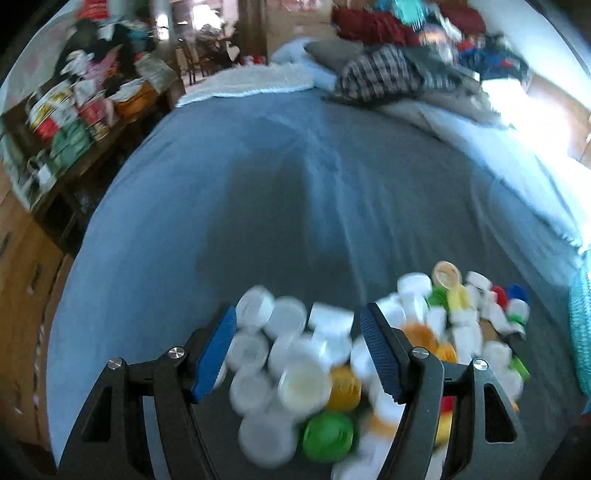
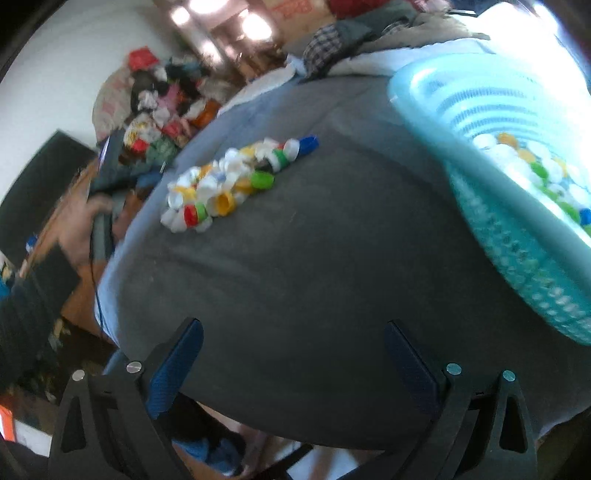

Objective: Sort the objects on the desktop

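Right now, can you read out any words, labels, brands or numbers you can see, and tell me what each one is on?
No text reads clearly in either view.
Cardboard box behind the bed: red print, too blurred to read.
Printed packages stacked beside the bed: markings too blurred to read.
Bottle caps under the left gripper: no legible lettering.
Turquoise basket: no label visible.

a wide bed covered in a smooth grey-blue fabric sheet (image 1: pixel 229 177) carries everything. on its near part lies a loose heap of plastic bottle caps (image 2: pixel 229 181), mostly white with some yellow, green, red and blue, resting directly on the sheet. at the right edge sits a round turquoise plastic mesh basket (image 2: pixel 517 266) with more caps in it. at the far end lie a white blanket (image 1: pixel 258 79) and a rumpled pile of checked and red clothes (image 1: pixel 384 70).
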The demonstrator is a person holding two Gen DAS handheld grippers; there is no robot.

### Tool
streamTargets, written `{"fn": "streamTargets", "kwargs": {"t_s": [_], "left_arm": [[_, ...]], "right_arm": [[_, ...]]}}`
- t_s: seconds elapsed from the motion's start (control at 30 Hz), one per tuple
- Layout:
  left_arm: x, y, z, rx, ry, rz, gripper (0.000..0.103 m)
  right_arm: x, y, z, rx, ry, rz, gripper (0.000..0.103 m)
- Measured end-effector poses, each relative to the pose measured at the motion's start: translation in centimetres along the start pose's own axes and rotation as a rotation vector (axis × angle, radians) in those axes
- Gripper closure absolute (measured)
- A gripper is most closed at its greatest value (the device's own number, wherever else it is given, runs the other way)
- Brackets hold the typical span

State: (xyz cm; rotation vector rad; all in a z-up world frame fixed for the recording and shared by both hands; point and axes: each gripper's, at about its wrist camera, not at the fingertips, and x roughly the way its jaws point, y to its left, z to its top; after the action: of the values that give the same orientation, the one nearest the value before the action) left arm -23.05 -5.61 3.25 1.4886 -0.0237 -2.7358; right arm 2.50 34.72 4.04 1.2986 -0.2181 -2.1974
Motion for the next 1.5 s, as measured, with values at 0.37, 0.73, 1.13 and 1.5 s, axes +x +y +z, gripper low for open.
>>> {"fn": "streamTargets", "kwargs": {"t_s": [0.37,0.73,1.13,1.5], "left_arm": [[2.5,0.1,-4.2,0.043,0.085,0.07,0.037],[-4.0,2.2,-13.4,0.027,0.045,0.017,0.037],[-9.7,6.2,-20.2,-0.199,-0.151,0.015,0.037],[-8.2,4.9,-20.4,-0.119,-0.095,-0.042,0.037]], "right_arm": [[2.1,0.0,0.2,0.009,0.062,-0.016,0.003],[2.1,0.2,0.2,0.009,0.054,-0.027,0.003],[1.8,-0.2,0.1,0.018,0.052,-0.025,0.003],[2.2,-0.1,0.2,0.012,0.069,-0.035,0.003]]}}
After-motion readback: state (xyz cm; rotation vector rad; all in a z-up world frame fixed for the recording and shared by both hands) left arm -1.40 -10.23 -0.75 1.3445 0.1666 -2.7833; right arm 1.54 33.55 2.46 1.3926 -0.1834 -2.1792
